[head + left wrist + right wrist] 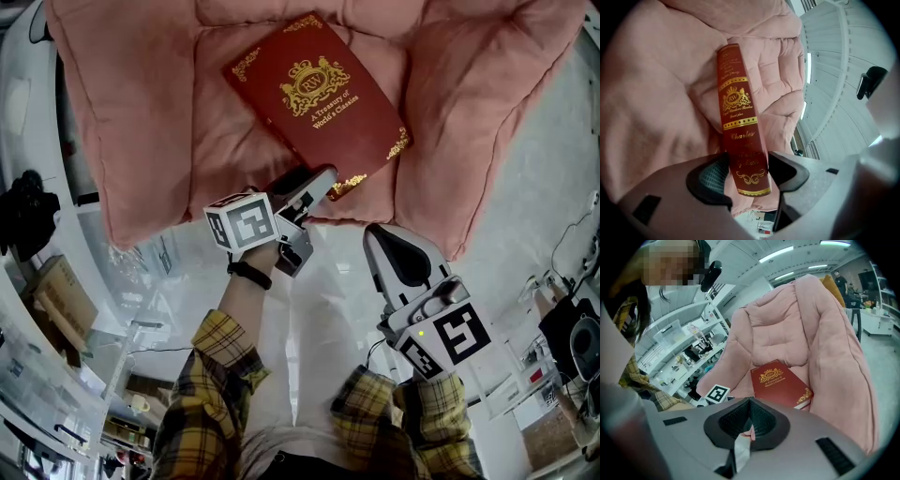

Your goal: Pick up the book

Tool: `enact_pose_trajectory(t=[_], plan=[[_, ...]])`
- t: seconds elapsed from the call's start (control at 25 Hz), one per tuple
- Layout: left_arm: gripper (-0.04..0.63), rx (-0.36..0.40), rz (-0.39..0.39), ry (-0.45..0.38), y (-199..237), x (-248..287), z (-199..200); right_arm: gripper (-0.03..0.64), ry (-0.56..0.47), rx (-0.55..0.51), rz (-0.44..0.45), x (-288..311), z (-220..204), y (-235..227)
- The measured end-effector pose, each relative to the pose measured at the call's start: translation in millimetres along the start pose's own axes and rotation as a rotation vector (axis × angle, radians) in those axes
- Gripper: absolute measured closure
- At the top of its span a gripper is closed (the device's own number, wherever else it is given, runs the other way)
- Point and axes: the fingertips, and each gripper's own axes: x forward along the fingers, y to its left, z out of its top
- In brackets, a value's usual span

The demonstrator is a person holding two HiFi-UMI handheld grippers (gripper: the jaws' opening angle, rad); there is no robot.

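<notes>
**Left tongs [748, 169] grip the book's [314, 89] near end**

Your left tongs clamp the spine's near end. The book lies on the pink cushion [150, 112], its long side running straight away from them. Your right tongs [749, 420] are closed, empty and farther back.

Near edge of the book [319, 94] hidden under the left tool [317, 184] (lower spine lettering blurred).

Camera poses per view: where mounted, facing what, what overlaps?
Head view: on the head, steeply down at book on pink chair; shows left gripper, right gripper, plaid sleeves.
Left gripper view: on it, along jaws closed on book's spine.
Right gripper view: on it, over shut empty jaws toward chair; sleeve at left.
Shared: all see the book.
</notes>
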Motion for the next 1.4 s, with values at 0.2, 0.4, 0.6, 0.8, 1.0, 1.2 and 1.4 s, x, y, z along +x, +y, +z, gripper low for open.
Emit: enact_pose_trajectory(t=[0.2, 0.4, 0.6, 0.8, 1.0, 1.2, 1.4], plan=[[0.336, 0.0, -0.003, -0.001, 0, 9, 16, 0.598, 0.01, 0.002, 0.002, 1, 2, -7], [0.336, 0.003, 0.008, 0.04, 3, 13, 16, 0.598, 0.01, 0.011, 0.006, 6, 6, -9], [0.333, -0.005, 0.014, 0.057, 9, 18, 18, 0.598, 0.017, 0.017, 0.012, 11, 7, -12], [0.331, -0.002, 0.014, 0.086, 11, 19, 20, 0.598, 0.021, 0.029, 0.008, 14, 8, -15], [0.339, -0.018, 0.001, 0.074, 7, 19, 24, 0.598, 0.025, 0.035, 0.011, 15, 10, -17], [0.351, -0.042, 0.013, 0.062, 4, 16, 24, 0.598, 0.018, 0.024, 0.014, 13, 17, -17], [0.357, -0.064, 0.024, 0.042, -1, 12, 25, 0.598, 0.015, 0.014, 0.019, 10, 23, -13]])
